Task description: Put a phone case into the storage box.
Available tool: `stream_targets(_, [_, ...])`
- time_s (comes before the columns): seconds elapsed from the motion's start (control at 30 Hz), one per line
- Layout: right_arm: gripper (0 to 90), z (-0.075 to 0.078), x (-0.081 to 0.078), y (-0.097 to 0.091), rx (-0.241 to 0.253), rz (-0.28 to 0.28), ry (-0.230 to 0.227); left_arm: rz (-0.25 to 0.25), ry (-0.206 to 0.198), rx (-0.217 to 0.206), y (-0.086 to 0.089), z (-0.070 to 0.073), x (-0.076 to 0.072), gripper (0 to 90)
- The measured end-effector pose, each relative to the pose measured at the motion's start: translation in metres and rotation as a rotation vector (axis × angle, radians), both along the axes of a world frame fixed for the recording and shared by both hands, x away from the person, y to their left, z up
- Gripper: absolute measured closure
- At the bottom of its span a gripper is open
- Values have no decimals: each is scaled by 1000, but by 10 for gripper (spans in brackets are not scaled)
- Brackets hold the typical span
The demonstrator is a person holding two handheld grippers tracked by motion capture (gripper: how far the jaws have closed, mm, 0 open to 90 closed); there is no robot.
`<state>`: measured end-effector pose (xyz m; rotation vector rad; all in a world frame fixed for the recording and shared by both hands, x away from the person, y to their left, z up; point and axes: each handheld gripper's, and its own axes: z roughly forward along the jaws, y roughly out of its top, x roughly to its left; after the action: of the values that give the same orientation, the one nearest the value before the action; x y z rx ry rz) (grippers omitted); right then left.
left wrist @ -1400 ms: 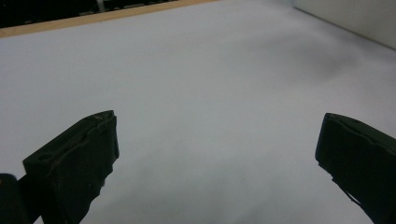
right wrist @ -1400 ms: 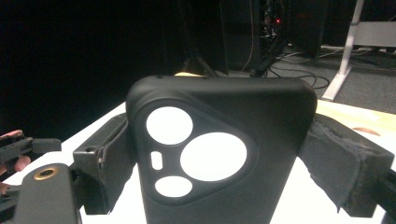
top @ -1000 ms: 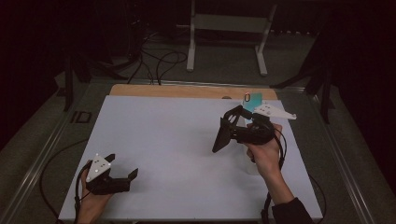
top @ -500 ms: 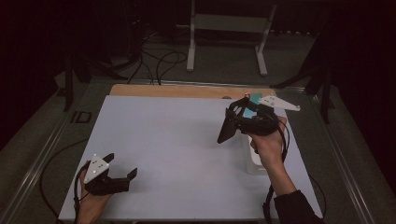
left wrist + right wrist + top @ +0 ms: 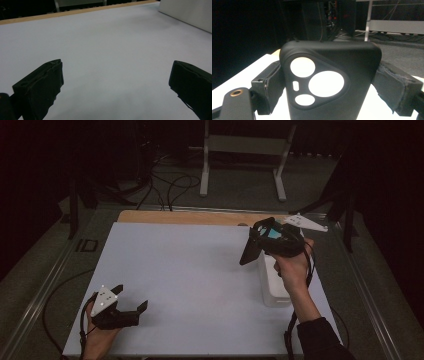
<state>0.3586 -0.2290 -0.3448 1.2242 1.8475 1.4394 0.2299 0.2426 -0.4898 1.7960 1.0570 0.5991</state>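
A black phone case [image 5: 352, 62], with a triangular camera cut-out holding round holes, stands upright between my right gripper's [image 5: 332, 86] two padded jaws. My right gripper [image 5: 258, 239] is shut on the phone case [image 5: 249, 252] and holds it in the air over the right side of the white table sheet [image 5: 190, 270]. Near the front left corner my left gripper [image 5: 131, 296] rests low in a hand. Its jaws stand wide apart in the left gripper view, and my left gripper [image 5: 116, 82] has only bare sheet between them.
A white box [image 5: 274, 282] lies on the sheet below the right hand, and the white box [image 5: 187, 12] shows again at the upper right of the left gripper view. A wooden strip [image 5: 200, 217] runs along the table's far edge. Cables and a metal stand [image 5: 245, 145] lie beyond.
My right gripper has risen and drifted toward the far right with the phone case, uncovering the white box below it. The left gripper has not moved.
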Motion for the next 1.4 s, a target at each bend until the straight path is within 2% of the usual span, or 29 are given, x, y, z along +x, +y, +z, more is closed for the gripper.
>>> stream_targets(0.83, [148,1,26,-30,-9,-147,-4,-3,6,-1,-1,-1,0,1])
stream_targets(1.0, [148,2,32,-33,-36,-176,-9,-2,5,-1,-1,-1,0,1])
stream_targets(1.4, [148,-4,43,-45,-60,-234,5,-5,8,3,-2,-1,0,1])
